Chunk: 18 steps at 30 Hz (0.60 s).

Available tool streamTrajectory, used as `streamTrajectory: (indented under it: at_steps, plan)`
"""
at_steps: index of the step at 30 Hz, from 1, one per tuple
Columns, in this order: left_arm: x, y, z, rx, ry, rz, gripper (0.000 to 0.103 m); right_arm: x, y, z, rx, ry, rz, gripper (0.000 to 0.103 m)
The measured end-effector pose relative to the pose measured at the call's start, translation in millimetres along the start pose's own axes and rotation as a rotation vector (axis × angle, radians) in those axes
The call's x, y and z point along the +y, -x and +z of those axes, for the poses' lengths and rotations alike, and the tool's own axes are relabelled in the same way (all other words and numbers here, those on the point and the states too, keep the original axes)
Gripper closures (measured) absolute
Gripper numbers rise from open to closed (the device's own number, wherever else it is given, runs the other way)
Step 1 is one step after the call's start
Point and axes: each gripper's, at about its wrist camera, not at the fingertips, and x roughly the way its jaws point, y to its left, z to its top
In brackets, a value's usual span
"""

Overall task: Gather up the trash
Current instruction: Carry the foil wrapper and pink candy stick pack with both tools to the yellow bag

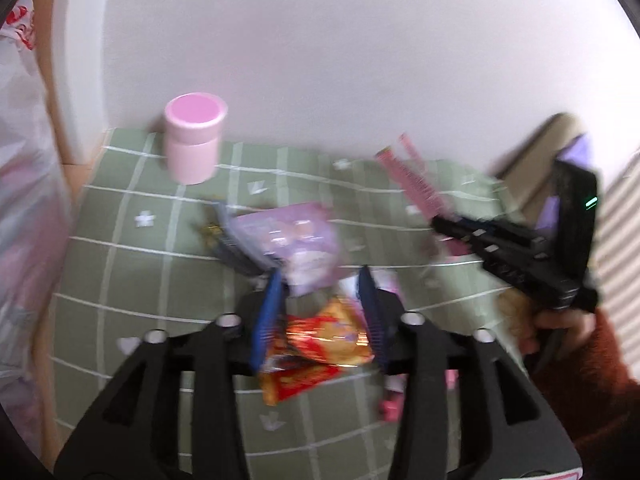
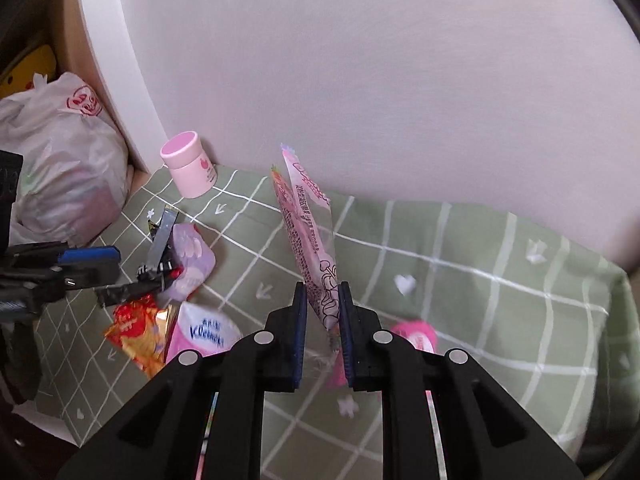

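Right wrist view alone shows right gripper [image 2: 323, 300] fingers pinching pink wrapper [image 2: 310, 232]; left gripper [image 1: 320, 280] fingers spread.

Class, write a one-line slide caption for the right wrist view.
Right gripper pinches a pink wrapper upright above the green checked cloth.

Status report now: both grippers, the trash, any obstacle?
Right gripper shut on pink wrapper, lifted off the green cloth. Left gripper open over the red-gold snack wrapper. Purple packet lies close ahead.
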Motion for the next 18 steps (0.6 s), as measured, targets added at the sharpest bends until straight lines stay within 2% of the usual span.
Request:
streamTrajectory:
  at_steps: [2, 4, 8, 10, 12, 14, 15, 16, 17, 18]
  plan:
    - [2.5, 8.8, -0.4, -0.024, 0.005, -0.040, 0.054, -4.5, 9.2, -7.7, -0.010, -0.020, -0.005, 0.087]
    - [1.4, 19.7, -2.7, -0.040, 0.002, -0.042, 0.050, -7.7, 15.9, -18.2, -0.014, -0.036, -0.020, 0.087]
    - [-0.7, 22.3, 0.1, -0.041, -0.028, 0.055, 0.048, -17.4, 29.2, -40.4, -0.023, -0.085, -0.029, 0.087]
    - [3.4, 10.5, 5.6, -0.013, -0.018, 0.107, 0.048, -20.0, 35.3, -48.4, -0.028, -0.103, -0.031, 0.087]
    - [5.4, -2.8, 9.4, 0.022, -0.009, 0.121, 0.048, -17.8, 43.9, -55.0, -0.039, -0.103, -0.044, 0.087]
    - [4.1, -20.0, 11.2, 0.059, -0.032, 0.143, 0.048, -15.9, 52.7, -59.8, -0.052, -0.107, -0.041, 0.087]
    - [1.1, -33.4, 11.7, 0.079, -0.056, 0.184, 0.048, -14.8, 57.9, -61.9, -0.060, -0.109, -0.037, 0.087]
    - [0.1, -42.4, 12.5, 0.094, -0.064, 0.211, 0.051, -13.2, 60.8, -63.5, -0.064, -0.108, -0.036, 0.087]
    - [0.1, -49.7, 12.8, 0.112, -0.066, 0.231, 0.068, -9.9, 64.9, -65.3, -0.071, -0.106, -0.037, 0.087]
    - [2.6, -57.4, 13.1, 0.135, -0.056, 0.241, 0.078, -8.7, 71.8, -67.2, -0.079, -0.104, -0.037, 0.087]
